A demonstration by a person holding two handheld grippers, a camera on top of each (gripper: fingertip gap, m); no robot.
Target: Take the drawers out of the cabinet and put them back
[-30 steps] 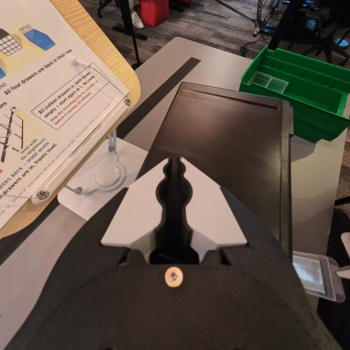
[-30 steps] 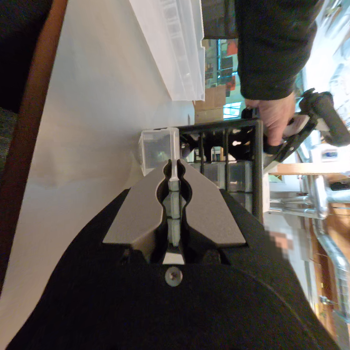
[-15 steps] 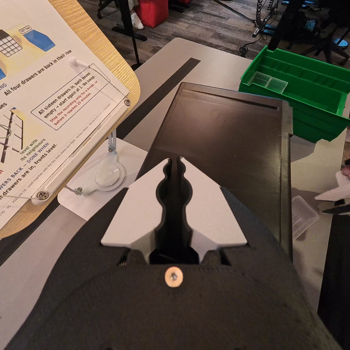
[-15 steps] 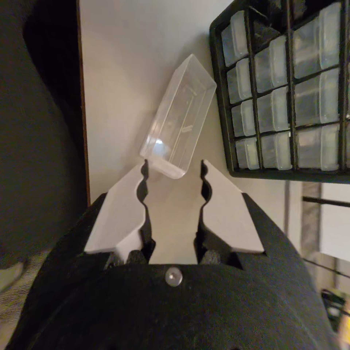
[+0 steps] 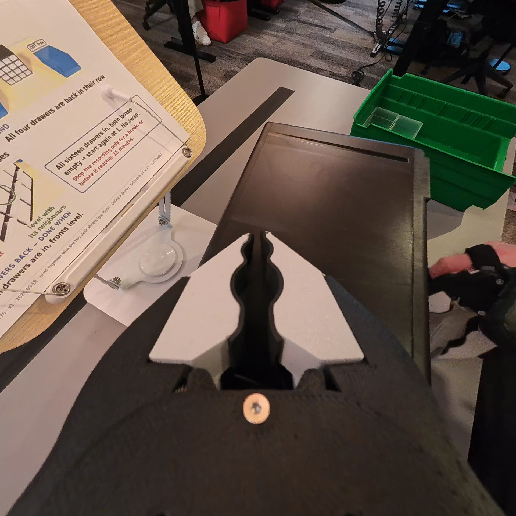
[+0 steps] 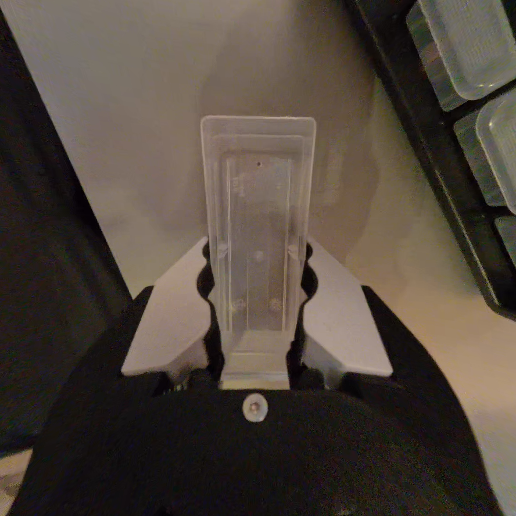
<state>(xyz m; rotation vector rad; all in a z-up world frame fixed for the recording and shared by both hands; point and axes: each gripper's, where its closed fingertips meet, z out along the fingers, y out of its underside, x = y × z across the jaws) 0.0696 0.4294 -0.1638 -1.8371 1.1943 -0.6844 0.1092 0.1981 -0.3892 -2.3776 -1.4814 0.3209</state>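
One clear drawer (image 6: 258, 245) lies on the table (image 6: 125, 97) between the right gripper's (image 6: 257, 251) fingers, which grasp its sides, left of the black cabinet (image 6: 435, 173). The left gripper (image 5: 257, 236), clenched and holding nothing, rests on the cabinet top; one green bin (image 5: 446, 145) sits far right.

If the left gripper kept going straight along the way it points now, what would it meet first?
Most likely the black cabinet: the left gripper, shut and empty, points along its flat top panel, tips right over the near edge. Height above the panel is unclear, so it might skim over it toward the green bin.

Green bin (image 5: 452, 156) on grey table (image 5: 312, 95), instruction sheet (image 5: 69, 156) on wooden stand (image 5: 156, 83), red bag (image 5: 223, 19)
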